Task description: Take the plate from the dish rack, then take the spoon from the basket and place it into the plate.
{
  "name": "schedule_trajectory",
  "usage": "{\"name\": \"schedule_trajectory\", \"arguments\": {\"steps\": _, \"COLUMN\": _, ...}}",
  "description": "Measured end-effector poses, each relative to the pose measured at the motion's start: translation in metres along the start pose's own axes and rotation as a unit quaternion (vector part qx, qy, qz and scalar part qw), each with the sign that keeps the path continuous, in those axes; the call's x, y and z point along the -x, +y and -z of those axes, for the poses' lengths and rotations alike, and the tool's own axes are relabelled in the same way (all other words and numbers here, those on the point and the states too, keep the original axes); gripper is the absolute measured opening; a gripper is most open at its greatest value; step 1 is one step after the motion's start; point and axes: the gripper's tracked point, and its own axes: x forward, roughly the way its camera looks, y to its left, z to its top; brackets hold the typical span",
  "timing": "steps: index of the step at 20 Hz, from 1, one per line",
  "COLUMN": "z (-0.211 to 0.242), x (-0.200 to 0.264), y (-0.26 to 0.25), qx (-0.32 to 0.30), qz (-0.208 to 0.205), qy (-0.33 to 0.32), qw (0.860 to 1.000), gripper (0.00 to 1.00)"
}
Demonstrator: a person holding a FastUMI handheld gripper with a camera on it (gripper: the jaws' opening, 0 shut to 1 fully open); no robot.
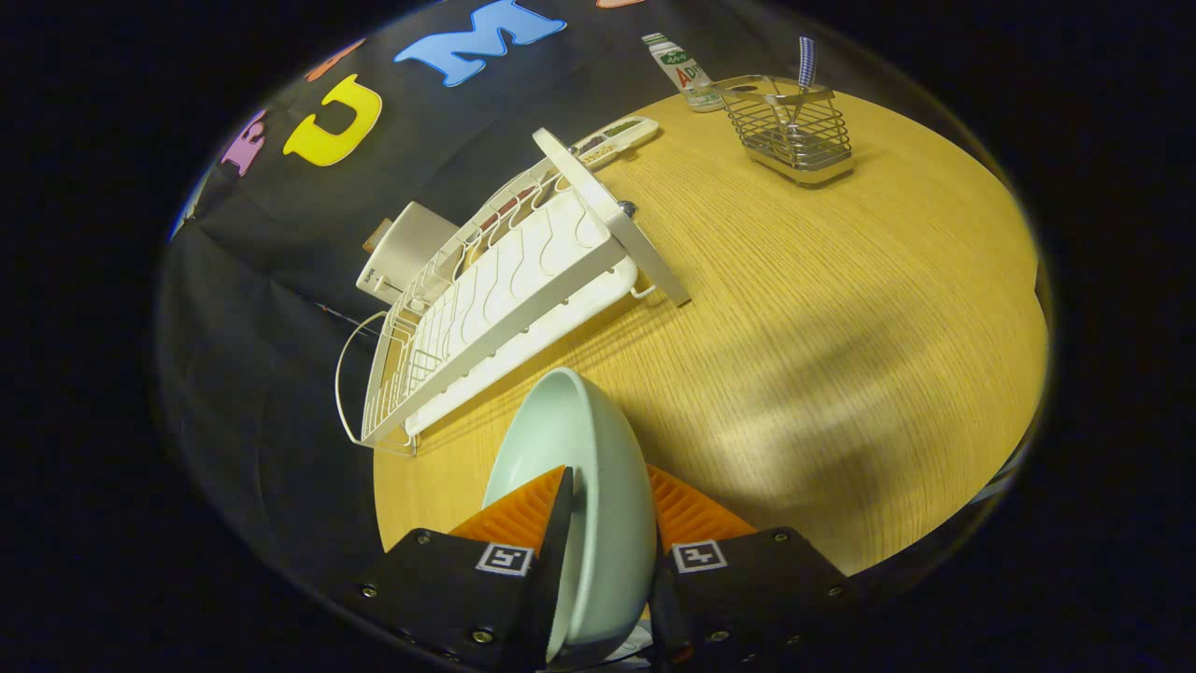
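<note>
A: At the left of the frame, what?

B: White wire dish rack [505, 280], tipped diagonally in the view, running from lower left toward upper middle. Standing on the wooden table [841, 327], near its back edge by the black cloth. White box-like object [406, 250] just behind the rack, partly hidden. No dishes visible in the slots.

A: And at the rack's far end?

B: Flat white tray [615, 140] with small coloured bits inside, too small to tell apart. Lying just beyond the rack's upright end piece.

A: Bottom middle?

B: Gripper [607, 523], orange ribbed fingers [523, 509] closed narrow onto the pale green plate [589, 486]. Plate held on edge, one pad against its inner face, the other against its outer face. Rim rising ahead of the fingertips, near the rack's lower corner but apart from it. Off the rack, lifted above the table. Black finger mounts with square markers below.

A: Upper middle to upper right?

B: Small bottle [687, 75] with green-and-white label, standing at the table's far edge. Just right of it, a metal wire basket [794, 131], upright, well apart from the rack. Spoon [805, 65] standing inside, blue-and-white striped handle poking up above the rim, bowl end hidden among the wires.

A: Right of the frame?

B: Bare wood grain, a soft shadow across the middle.
</note>
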Motion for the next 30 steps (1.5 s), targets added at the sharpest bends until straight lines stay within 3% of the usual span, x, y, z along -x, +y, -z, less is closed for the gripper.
{"name": "schedule_trajectory", "arguments": {"steps": 5, "z": 0.004, "x": 0.000, "y": -0.014, "qx": 0.013, "qz": 0.025, "qy": 0.003, "qw": 1.000, "gripper": 0.59}}
{"name": "schedule_trajectory", "arguments": {"steps": 7, "z": 0.003, "x": 0.001, "y": -0.018, "qx": 0.019, "qz": 0.031, "qy": -0.002, "qw": 0.999, "gripper": 0.62}}
{"name": "schedule_trajectory", "arguments": {"steps": 16, "z": 0.000, "x": 0.002, "y": -0.020, "qx": 0.047, "qz": 0.048, "qy": -0.008, "qw": 0.998, "gripper": 0.66}}
{"name": "schedule_trajectory", "arguments": {"steps": 19, "z": -0.027, "x": 0.019, "y": -0.020, "qx": 0.067, "qz": 0.061, "qy": -0.055, "qw": 0.994, "gripper": 0.66}}
{"name": "schedule_trajectory", "arguments": {"steps": 22, "z": -0.084, "x": 0.057, "y": -0.029, "qx": 0.083, "qz": 0.103, "qy": -0.145, "qw": 0.981, "gripper": 0.66}}
{"name": "schedule_trajectory", "arguments": {"steps": 26, "z": -0.172, "x": 0.107, "y": -0.049, "qx": 0.052, "qz": 0.168, "qy": -0.258, "qw": 0.950, "gripper": 0.66}}
{"name": "schedule_trajectory", "arguments": {"steps": 30, "z": -0.241, "x": 0.129, "y": -0.085, "qx": 0.011, "qz": 0.235, "qy": -0.317, "qw": 0.919, "gripper": 0.66}}
